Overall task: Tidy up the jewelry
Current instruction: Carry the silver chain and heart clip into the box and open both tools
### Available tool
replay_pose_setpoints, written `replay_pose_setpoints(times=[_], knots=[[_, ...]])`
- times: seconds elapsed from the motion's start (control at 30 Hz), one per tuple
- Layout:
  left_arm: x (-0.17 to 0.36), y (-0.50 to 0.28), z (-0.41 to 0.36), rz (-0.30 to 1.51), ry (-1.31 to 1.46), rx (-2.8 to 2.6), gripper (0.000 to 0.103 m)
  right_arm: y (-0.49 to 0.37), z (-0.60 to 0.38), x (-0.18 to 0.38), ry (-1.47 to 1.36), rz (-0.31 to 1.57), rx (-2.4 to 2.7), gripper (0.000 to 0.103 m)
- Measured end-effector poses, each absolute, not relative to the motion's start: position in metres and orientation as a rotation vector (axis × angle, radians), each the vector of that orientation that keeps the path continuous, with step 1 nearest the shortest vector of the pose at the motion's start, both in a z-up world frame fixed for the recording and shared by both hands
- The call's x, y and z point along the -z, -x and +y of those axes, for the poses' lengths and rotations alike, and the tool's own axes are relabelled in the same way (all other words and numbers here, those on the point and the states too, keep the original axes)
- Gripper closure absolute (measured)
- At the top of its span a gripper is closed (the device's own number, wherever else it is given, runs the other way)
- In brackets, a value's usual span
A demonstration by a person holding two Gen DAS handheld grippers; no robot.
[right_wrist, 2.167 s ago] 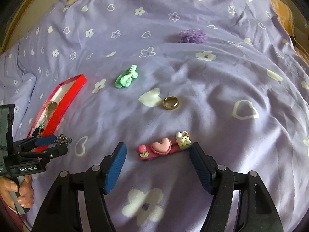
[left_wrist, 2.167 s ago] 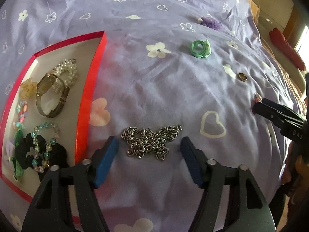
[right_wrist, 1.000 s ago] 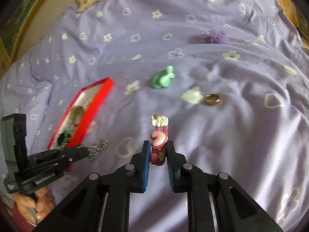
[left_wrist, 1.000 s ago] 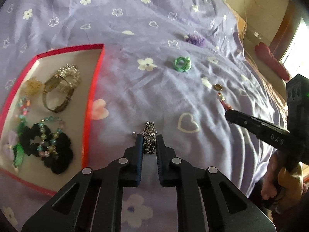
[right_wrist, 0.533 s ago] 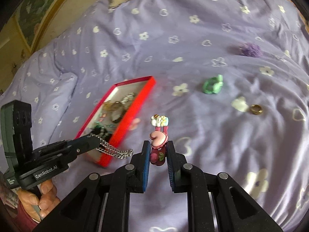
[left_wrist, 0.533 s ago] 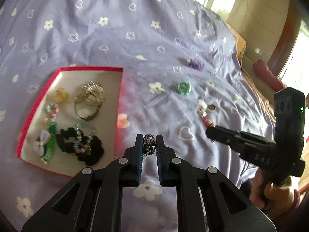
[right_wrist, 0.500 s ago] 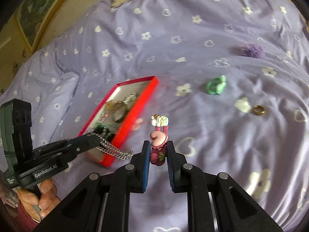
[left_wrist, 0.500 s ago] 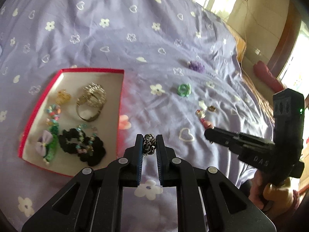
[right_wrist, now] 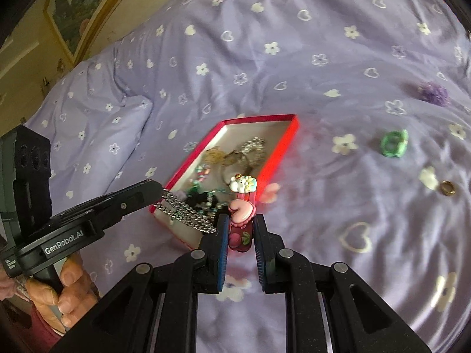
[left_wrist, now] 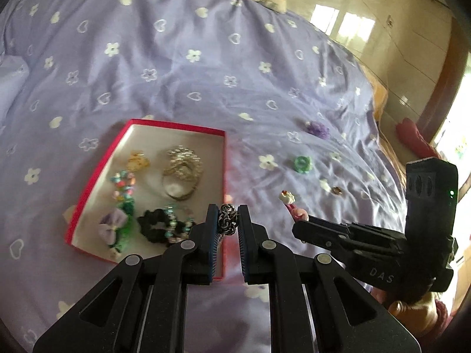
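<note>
Chain (left_wrist: 227,223), pinched in the shut left tongs (left_wrist: 226,229) over the box's (left_wrist: 176,126) near edge, could snag that rim, while the right tongs (right_wrist: 240,232), beside the box, clamp a clip (right_wrist: 240,220).

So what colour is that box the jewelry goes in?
The box has red walls and a white inside, clearest in the left wrist view.
</note>
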State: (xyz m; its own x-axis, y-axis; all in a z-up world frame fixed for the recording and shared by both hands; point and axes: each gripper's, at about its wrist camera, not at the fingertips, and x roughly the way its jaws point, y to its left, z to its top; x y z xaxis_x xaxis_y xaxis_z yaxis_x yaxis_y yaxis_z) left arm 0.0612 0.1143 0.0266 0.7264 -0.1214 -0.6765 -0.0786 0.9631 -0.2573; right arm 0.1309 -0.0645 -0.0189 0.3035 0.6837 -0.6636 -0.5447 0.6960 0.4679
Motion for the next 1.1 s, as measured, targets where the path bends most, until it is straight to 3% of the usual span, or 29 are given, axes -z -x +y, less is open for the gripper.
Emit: replay_pose_setpoints(times=[1.1], knots=[[0.045, -0.083, 0.209, 0.859, 0.354, -0.159, 0.092, -0.154, 0.054, 0.077, -0.03, 1.107, -0.896, 0.087]])
